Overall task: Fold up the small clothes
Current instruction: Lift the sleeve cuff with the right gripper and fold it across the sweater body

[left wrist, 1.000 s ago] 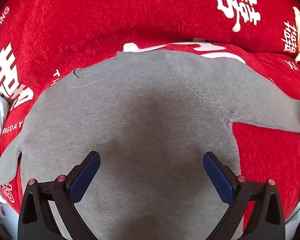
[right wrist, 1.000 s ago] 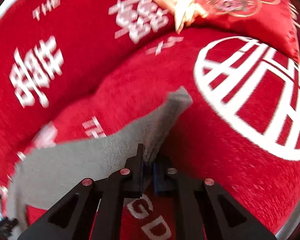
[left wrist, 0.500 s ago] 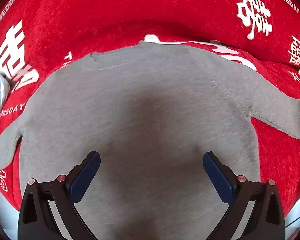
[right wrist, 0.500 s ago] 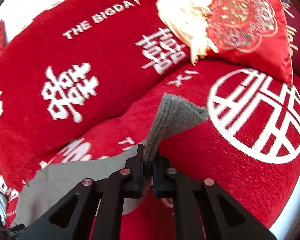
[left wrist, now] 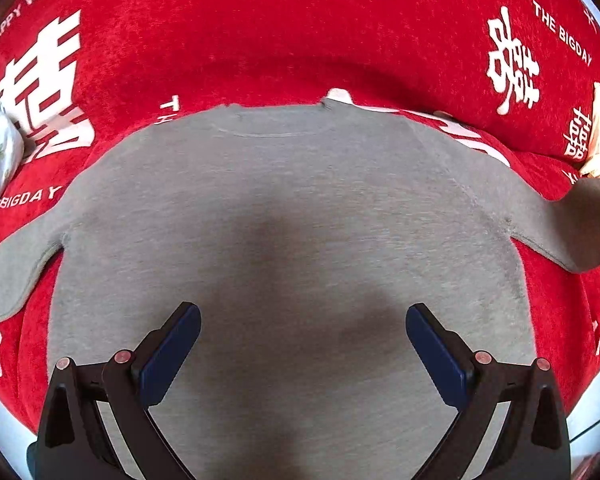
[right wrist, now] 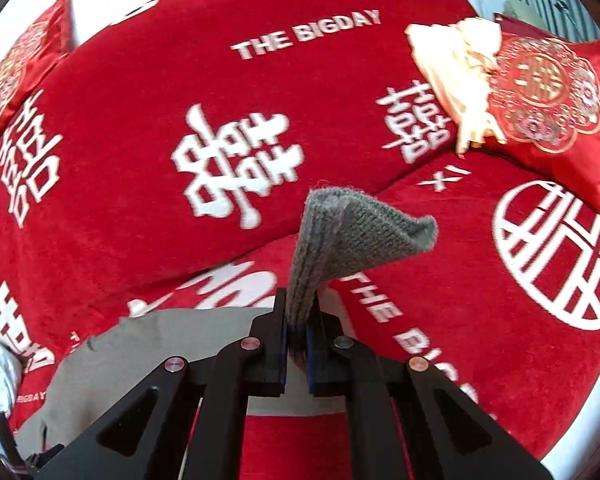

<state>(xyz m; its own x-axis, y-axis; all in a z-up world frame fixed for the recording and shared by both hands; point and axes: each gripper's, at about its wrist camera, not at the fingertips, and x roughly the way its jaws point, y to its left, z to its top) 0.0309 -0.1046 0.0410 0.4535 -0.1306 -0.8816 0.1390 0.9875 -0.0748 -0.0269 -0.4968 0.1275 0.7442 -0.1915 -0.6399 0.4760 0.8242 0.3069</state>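
Your left gripper [left wrist: 303, 320] stands wide apart over the lower middle of the sweater [left wrist: 292, 240], its blue pads [left wrist: 172, 356] holding nothing. The grey sweater lies flat, front up, on the red cover [left wrist: 260, 40], neckline at the far edge, one sleeve spread out to the left. The other sleeve [left wrist: 580, 224] runs off to the right and rises off the cover at its end.

Your right gripper [right wrist: 298, 316] is clamped tight on that sleeve [right wrist: 340, 240]; the knit cuff stands up above the fingertips and flops over to the right, clear of the cover [right wrist: 140, 80]. The sweater's body [right wrist: 140, 344] shows low at the left. A red cushion [right wrist: 548, 92] with a cream tassel [right wrist: 456, 80] sits well apart at the upper right.
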